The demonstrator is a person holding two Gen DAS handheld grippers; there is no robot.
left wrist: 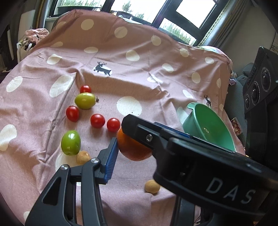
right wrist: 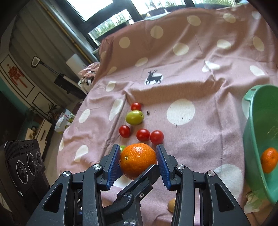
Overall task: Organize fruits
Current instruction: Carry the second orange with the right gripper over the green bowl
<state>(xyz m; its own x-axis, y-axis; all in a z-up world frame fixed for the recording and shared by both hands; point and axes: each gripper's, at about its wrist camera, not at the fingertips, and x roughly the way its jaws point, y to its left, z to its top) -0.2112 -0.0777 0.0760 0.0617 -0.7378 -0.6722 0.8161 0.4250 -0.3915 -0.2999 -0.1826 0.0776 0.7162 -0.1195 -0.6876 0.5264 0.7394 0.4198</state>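
Mandarin is lying on the tabletop between your right claw's released fingers; you are closing gently, centring it. Left claw is released beside it.

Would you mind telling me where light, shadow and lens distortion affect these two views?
Left wrist view: windows blown out white, fisheye bends the cloth, dark vignette at corners. Right wrist view: a broad shadow band crosses the cloth, and the orange shows soft highlights, sharp focus.

Black plastic grippers, ribbed blue pads on jaws, silver screws, white "DAS" lettering.
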